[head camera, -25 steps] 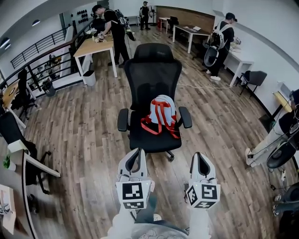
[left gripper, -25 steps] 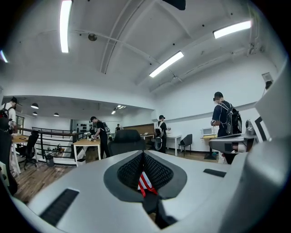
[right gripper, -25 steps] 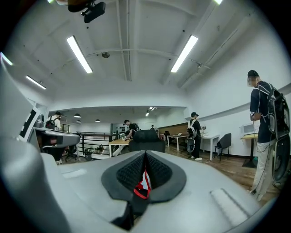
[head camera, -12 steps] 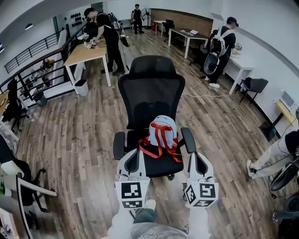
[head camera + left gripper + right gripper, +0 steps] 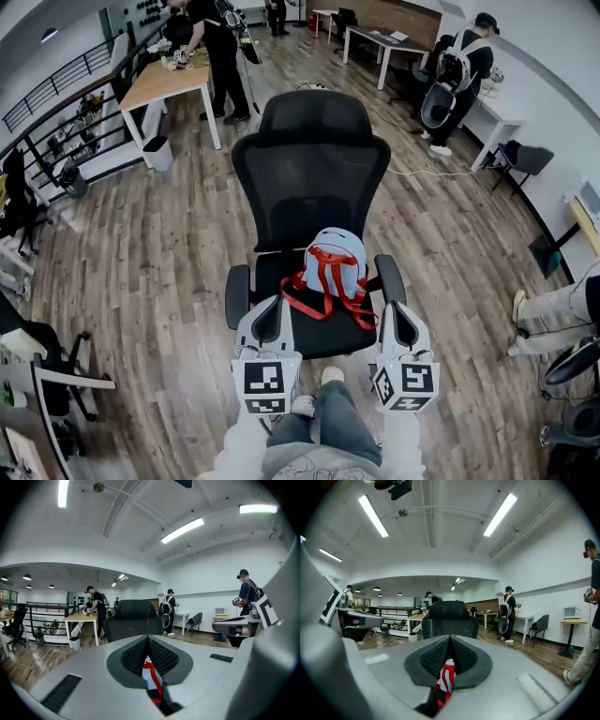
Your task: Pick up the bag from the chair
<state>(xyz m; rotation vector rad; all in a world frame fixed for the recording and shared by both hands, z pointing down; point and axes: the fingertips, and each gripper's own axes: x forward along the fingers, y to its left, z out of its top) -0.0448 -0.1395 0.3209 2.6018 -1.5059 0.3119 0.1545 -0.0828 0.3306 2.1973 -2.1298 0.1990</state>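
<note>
A light blue bag [image 5: 335,269] with red straps stands upright on the seat of a black office chair [image 5: 312,169], leaning on its mesh back. My left gripper [image 5: 269,309] hovers at the seat's front left, shut and empty. My right gripper [image 5: 399,317] is at the seat's front right beside the armrest, also shut and empty. Neither touches the bag. In the left gripper view the bag [image 5: 152,679] shows through the slit below the closed jaws, with the chair [image 5: 132,620] behind. In the right gripper view the bag [image 5: 445,680] shows the same way, before the chair [image 5: 450,618].
The chair's armrests [image 5: 237,295] flank the seat. A wooden table [image 5: 169,80] with a person at it stands at the back left, white desks [image 5: 492,108] and another person at the back right. A person's leg [image 5: 553,309] reaches in at the right. Wood floor surrounds the chair.
Both grippers have come forward to the chair, from well short of it to the seat's front edge. Both stayed shut. The bag has not moved.
</note>
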